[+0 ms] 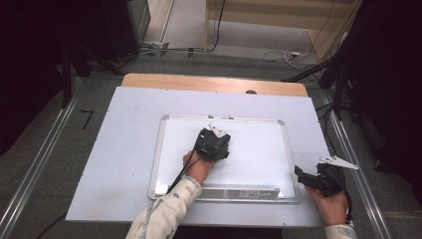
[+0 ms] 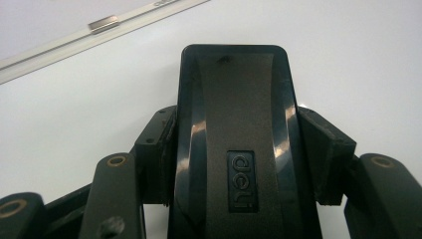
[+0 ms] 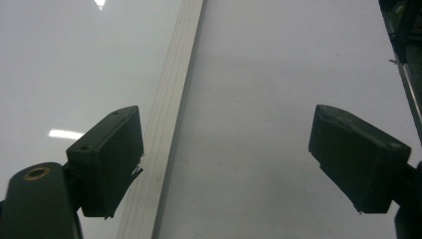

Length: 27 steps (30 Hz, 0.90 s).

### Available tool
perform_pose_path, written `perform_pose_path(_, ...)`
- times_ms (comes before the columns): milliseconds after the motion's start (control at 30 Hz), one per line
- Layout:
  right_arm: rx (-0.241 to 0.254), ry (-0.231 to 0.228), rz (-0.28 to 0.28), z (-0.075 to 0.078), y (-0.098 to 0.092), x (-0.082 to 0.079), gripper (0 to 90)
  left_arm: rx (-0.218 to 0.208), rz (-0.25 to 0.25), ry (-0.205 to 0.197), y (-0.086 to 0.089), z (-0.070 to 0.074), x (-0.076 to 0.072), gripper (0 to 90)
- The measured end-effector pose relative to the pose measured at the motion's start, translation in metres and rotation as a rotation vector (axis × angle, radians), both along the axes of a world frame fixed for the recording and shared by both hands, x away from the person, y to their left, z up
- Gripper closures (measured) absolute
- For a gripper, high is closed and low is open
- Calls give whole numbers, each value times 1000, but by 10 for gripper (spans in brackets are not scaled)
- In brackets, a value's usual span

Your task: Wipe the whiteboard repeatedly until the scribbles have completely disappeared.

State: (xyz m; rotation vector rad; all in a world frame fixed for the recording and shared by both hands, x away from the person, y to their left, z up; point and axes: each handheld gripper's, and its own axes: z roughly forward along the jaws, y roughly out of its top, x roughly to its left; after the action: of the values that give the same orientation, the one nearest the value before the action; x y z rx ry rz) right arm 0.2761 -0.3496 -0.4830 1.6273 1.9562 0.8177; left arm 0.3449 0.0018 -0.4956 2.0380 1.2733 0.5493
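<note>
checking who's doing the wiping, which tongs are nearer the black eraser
Left. The left tongs are clamped on the black eraser over the whiteboard; the right tongs sit open by the board's right frame edge.

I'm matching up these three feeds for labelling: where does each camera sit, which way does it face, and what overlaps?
High view: fixed above the person's side, looking forward and down on the table and whiteboard; both forearms enter from below with the left gripper and right gripper.
Left gripper view: rides the left gripper, looking along jaws clamped on a black eraser over the whiteboard.
Right gripper view: rides the right gripper, open jaws over the whiteboard's frame.
Shared: the whiteboard appears in all three.
</note>
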Motion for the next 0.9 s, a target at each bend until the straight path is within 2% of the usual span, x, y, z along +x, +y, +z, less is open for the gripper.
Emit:
perform_pose_path(133,0,-1,0,0,0,0,127,3,27,0,10,0,3,404)
perform_pose_path(233,0,-1,0,0,0,0,127,1,67,2,20,0,8,404)
perform_pose_path(600,-2,2,1,0,1,0,127,-3,122,-1,19,0,15,404)
perform_pose_path(900,-3,2,5,-1,1,1,127,-5,84,0,5,0,13,404)
